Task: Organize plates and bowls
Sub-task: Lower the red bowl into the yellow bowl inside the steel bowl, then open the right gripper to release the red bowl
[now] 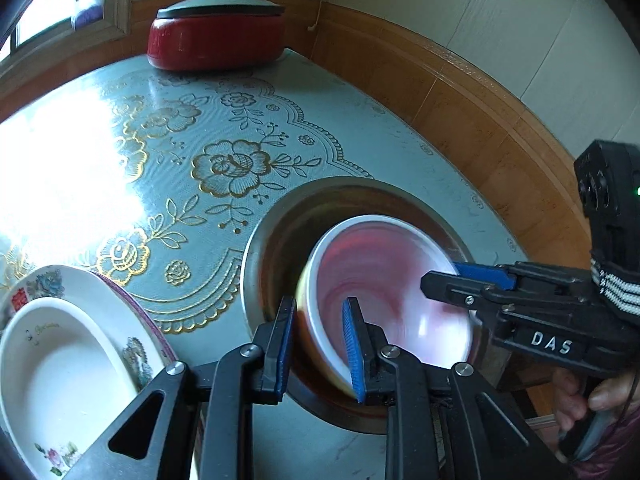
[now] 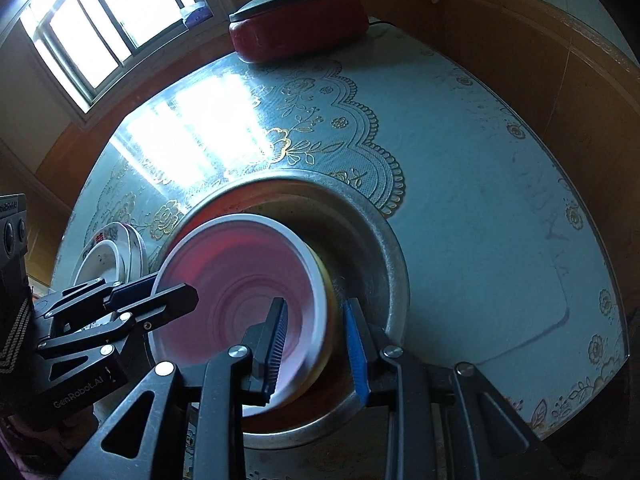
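A round table [image 1: 360,128] under a pale blue cloth with gold flower patterns fills both views, its far side bright with window glare. At the back edge sits a red pot [image 1: 216,40] with a grey lid and red knob. Near the front edge rests a wide metal basin [image 2: 384,248], and inside it is a pink bowl [image 1: 384,288] with a white rim and yellowish outside, motion-blurred and tilted. To the left of the basin, apart from it, a stack of white floral plates [image 1: 80,340] lies on the cloth. The left gripper [image 1: 320,344] has its jaws set astride the bowl's left rim, one blue pad outside and one inside, with gaps visible, so they look spread rather than clamped. The right gripper [image 2: 316,344] straddles the bowl's right rim the same way, dark pad inside, blue pad outside, also parted. Whether any pad actually touches the rim is unclear through the blur.
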Available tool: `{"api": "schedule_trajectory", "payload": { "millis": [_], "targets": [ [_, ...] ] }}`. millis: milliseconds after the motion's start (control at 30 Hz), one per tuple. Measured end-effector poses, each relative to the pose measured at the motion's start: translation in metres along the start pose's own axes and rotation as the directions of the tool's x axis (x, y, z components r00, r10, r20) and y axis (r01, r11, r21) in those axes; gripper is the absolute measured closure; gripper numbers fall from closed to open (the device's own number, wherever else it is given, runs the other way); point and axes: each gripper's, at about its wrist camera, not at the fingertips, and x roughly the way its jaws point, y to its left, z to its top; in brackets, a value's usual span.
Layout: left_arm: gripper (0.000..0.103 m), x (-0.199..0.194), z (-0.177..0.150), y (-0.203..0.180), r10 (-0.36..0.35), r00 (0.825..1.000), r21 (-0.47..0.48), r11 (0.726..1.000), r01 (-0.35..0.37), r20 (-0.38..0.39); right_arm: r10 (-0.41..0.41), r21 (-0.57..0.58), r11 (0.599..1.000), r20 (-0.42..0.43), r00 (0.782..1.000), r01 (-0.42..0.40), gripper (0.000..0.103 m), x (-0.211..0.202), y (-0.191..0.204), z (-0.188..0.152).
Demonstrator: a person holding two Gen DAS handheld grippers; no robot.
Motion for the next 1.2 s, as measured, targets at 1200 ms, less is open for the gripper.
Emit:
{"api": "schedule_trajectory", "payload": {
  "millis": [1200],
  "targets": [
    [0.070, -0.035, -0.018, 0.036, 0.033, 0.994, -0.107, 0.994, -0.022, 0.104, -0.274, -0.359, 0.876, 0.181, 0.944, 0.323, 0.074, 0.021, 0.055, 0.016]
  ]
}}
